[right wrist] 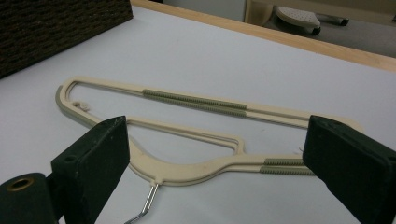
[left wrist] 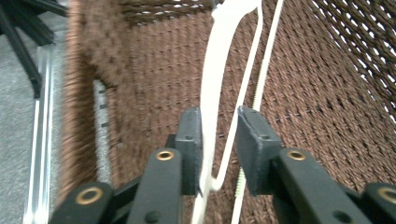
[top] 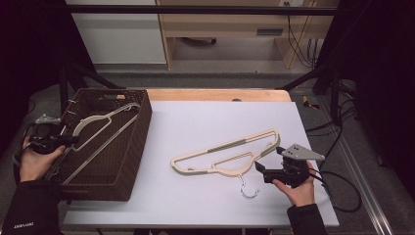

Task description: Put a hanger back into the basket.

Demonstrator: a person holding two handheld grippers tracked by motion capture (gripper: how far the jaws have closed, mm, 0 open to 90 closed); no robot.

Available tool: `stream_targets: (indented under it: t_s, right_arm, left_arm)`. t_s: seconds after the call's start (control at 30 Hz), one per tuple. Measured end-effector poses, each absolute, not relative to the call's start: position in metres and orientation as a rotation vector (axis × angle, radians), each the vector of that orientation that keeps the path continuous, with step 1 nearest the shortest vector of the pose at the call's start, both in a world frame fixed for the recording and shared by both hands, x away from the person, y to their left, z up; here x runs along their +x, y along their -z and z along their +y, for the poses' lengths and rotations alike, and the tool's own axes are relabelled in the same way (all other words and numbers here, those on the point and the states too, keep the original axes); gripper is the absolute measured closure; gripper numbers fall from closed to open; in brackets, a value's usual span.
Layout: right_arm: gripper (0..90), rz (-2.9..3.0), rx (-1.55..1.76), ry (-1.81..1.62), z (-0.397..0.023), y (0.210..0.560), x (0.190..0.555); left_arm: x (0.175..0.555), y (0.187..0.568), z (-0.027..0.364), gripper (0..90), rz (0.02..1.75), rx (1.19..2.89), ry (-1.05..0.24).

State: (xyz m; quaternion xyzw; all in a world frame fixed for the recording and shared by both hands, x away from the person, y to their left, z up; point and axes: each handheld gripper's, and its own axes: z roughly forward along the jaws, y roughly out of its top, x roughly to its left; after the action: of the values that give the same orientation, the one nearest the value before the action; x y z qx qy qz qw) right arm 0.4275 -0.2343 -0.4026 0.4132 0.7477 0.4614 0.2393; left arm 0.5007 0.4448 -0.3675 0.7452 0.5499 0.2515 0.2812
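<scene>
The left gripper view looks along the left gripper [left wrist: 219, 135], whose jaws stand a little apart with the shoulder of a cream hanger [left wrist: 215, 79] between them; the left pad seems to touch the plastic and the right pad is clear of it, so this is no firm grip. The hanger lies inside the brown woven basket [left wrist: 322, 98], on its bottom, and runs away from the jaws toward the far wall of the basket. In the high view the left gripper [top: 73, 140] is at the near left rim of the basket [top: 139, 142], and the hanger [top: 100, 128] reaches across its inside. The right gripper [top: 258, 167] is well apart, on the white table top [top: 205, 122]. Its jaws are wide open and hold nothing. Just in front of them lies a second cream hanger [right wrist: 187, 140], flat on the table, its metal hook [right wrist: 147, 201] pointing back between the jaws.
</scene>
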Motion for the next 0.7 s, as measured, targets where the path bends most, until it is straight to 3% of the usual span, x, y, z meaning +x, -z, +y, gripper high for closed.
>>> stream_targets:
  t_s: [0.3,0.7]
  right_arm:
    - [7.7,2.04,1.129,-1.267,-0.235,0.402,0.427]
    - [7.5,2.031,1.136,-1.282,-0.237,0.4,0.424]
  left_arm:
    - [0.471,0.348,0.427,47.6,1.323,1.814,-0.714]
    - [0.44,0.322,0.341,25.1,1.024,1.7,-0.696]
